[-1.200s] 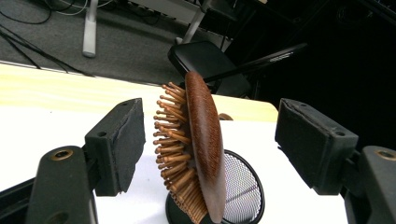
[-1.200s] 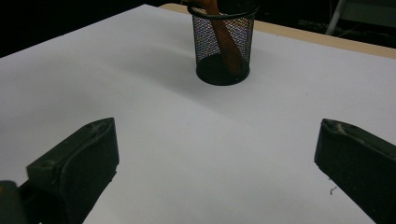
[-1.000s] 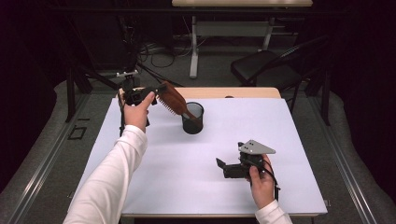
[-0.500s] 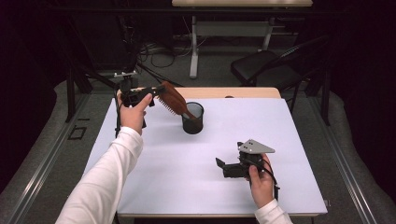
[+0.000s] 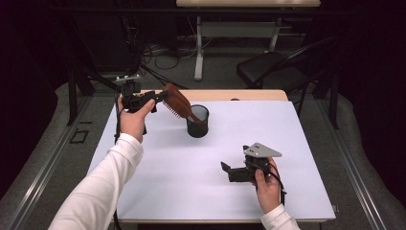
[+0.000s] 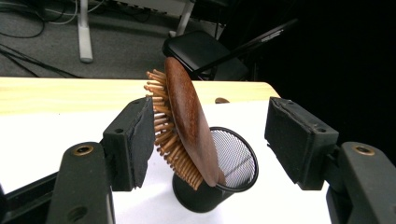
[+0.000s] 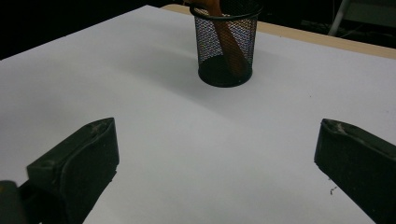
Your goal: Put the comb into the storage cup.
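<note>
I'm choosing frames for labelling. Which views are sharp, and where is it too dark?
High view: white table evenly lit, surroundings black. Left gripper view: hairbrush and mesh cup sharp, right background black. Right gripper view: near jaws soft, cup's top cropped.

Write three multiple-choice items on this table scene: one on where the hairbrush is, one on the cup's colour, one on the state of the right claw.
1. Where does the wooden hairbrush stand?
A. Flat on the table
B. Handle down in the mesh cup, head leaning out
C. Between the right claw's pads

2. What colour is the mesh cup?
A. Black
B. White
C. Red

3. How is the right claw?
A. Shut on the cup
B. Shut on the brush
C. Open, nothing between its pads

Answers: B, the handle shows through the mesh in the right gripper view; A, the wire is black in every view; C, only bare white table lies between its wide-apart pads.
</note>
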The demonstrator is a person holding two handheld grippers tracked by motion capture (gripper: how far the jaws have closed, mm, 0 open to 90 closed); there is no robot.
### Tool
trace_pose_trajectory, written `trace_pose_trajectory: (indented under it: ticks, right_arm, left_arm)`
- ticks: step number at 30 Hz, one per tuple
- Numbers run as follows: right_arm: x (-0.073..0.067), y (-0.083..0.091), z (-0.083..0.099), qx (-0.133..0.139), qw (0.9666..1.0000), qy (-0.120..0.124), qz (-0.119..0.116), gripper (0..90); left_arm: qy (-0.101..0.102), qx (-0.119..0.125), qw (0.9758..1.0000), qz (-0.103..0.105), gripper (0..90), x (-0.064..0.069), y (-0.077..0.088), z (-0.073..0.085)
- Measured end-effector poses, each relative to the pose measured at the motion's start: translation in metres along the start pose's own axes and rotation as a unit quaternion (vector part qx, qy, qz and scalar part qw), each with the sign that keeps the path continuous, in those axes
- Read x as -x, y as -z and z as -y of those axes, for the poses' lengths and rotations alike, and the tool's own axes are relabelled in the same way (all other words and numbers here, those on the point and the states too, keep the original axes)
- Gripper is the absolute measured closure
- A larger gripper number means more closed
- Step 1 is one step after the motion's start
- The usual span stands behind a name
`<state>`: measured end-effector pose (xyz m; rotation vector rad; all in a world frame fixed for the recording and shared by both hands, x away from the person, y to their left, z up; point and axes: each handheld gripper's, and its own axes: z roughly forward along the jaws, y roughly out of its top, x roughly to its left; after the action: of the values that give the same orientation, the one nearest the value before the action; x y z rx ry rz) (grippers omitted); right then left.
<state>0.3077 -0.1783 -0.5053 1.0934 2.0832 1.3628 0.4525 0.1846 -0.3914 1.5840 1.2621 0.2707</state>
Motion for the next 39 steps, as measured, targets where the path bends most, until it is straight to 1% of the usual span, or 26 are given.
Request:
trace_pose_trajectory:
  ticks: [2, 7, 9, 12, 14, 18, 21, 23, 25, 27, 30, 33, 34, 36, 39]
  right_arm:
    - [0.0, 0.0, 0.0, 0.0, 1.0, 0.001, 0.0, 0.0]
    - [-0.001, 0.0, 0.0, 0.0, 1.0, 0.001, 0.001, 0.0]
    - [-0.001, 0.0, 0.0, 0.0, 1.0, 0.002, 0.002, 0.0]
    - [-0.001, 0.0, 0.0, -0.001, 1.0, 0.003, 0.001, 0.0]
    - [-0.001, 0.0, 0.0, -0.001, 1.0, 0.003, 0.001, 0.0]
    - [0.0, 0.001, 0.0, 0.0, 1.0, 0.003, 0.002, 0.0]
    - [0.0, 0.001, 0.0, 0.0, 1.0, 0.003, 0.002, 0.0]
    - [-0.001, 0.001, 0.0, 0.001, 1.0, 0.004, 0.002, 0.0]
    - [-0.001, 0.001, 0.0, 0.0, 1.0, 0.003, 0.002, 0.0]
    - [-0.001, 0.001, 0.0, 0.0, 1.0, 0.003, 0.002, 0.0]
    - [-0.001, 0.002, 0.001, 0.0, 1.0, 0.003, 0.002, 0.0]
    - [-0.001, 0.001, 0.001, 0.0, 1.0, 0.003, 0.003, 0.0]
    - [-0.001, 0.002, 0.001, 0.0, 1.0, 0.002, 0.003, 0.0]
    - [-0.001, 0.002, 0.001, 0.0, 1.0, 0.002, 0.003, 0.0]
    - [-0.001, 0.002, 0.001, 0.0, 1.0, 0.003, 0.003, 0.0]
  left_arm:
    - [0.001, -0.001, 1.0, 0.005, 33.8, 0.0, 0.001, 0.001]
    - [-0.005, -0.006, 0.9999, 0.013, 33.7, 0.002, 0.005, 0.002]
    - [-0.011, -0.004, 0.9999, 0.011, 32.7, 0.003, 0.006, 0.003]
    - [-0.011, -0.002, 0.9999, 0.009, 30.3, 0.002, 0.008, 0.003]
    - [-0.013, -0.002, 0.9999, 0.008, 27.5, 0.002, 0.009, 0.004]
    - [-0.014, -0.006, 0.9998, 0.015, 24.1, 0.001, 0.011, 0.006]
    - [-0.024, -0.006, 0.9996, 0.011, 20.4, 0.002, 0.014, 0.009]
    - [-0.02, -0.008, 0.9996, 0.016, 16.0, 0.002, 0.015, 0.01]
    - [-0.017, -0.012, 0.9995, 0.022, 14.7, 0.003, 0.018, 0.011]
    - [-0.023, -0.014, 0.9994, 0.023, 13.0, 0.004, 0.02, 0.012]
    - [-0.026, -0.012, 0.9992, 0.027, 10.0, 0.006, 0.024, 0.013]
    - [-0.022, -0.009, 0.9992, 0.033, 3.7, 0.008, 0.029, 0.014]
    - [-0.024, -0.01, 0.999, 0.036, 0.4, 0.008, 0.03, 0.015]
    - [-0.028, -0.011, 0.9987, 0.042, 0.5, 0.009, 0.033, 0.016]
    - [-0.034, -0.009, 0.9984, 0.044, 0.5, 0.01, 0.036, 0.018]
